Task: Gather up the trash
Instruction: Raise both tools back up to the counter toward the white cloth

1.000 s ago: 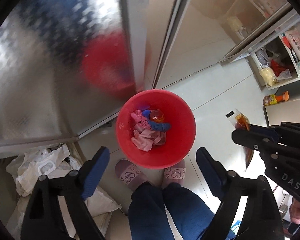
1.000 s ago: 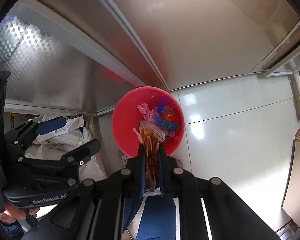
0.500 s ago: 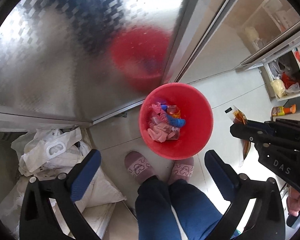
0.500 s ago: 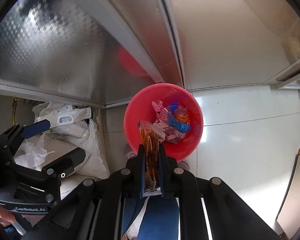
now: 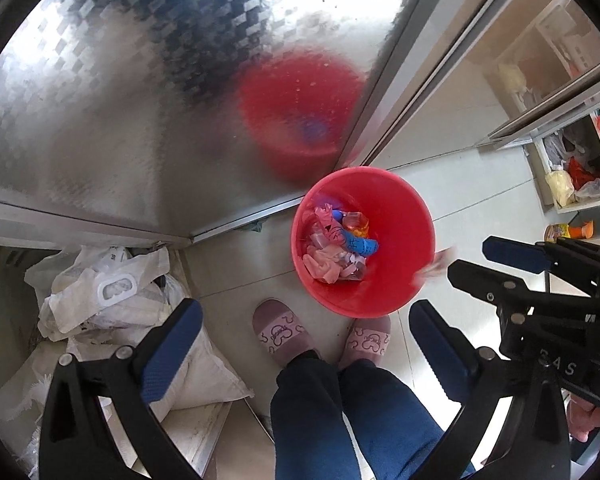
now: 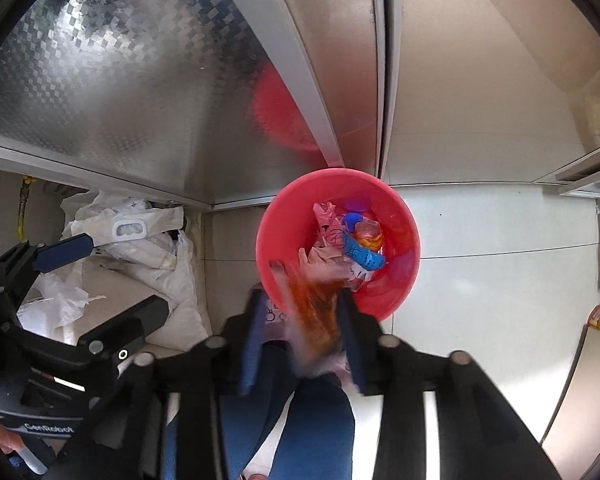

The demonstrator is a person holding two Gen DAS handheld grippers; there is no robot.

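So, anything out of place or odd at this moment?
Only the orange-brown packet: it shows blurred and tilted between the right gripper fingers, whose jaws have just been opening above the red bin. Nothing looks spilled on the floor around the bin.

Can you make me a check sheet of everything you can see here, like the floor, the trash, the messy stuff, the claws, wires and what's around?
Surface: pale glossy tiled floor.
Job's things: round red plastic bucket holding crumpled pink wrappers; orange clear plastic packet, blurred, between the right claw jaws above the bucket's near rim.
Clutter: white woven sacks by the wall.
Grippers: left claw wide open, empty; right claw jaws have just been opening, packet loose between them.
Cables: nothing seen.
Surroundings: patterned metal panel; person's pink slippers.
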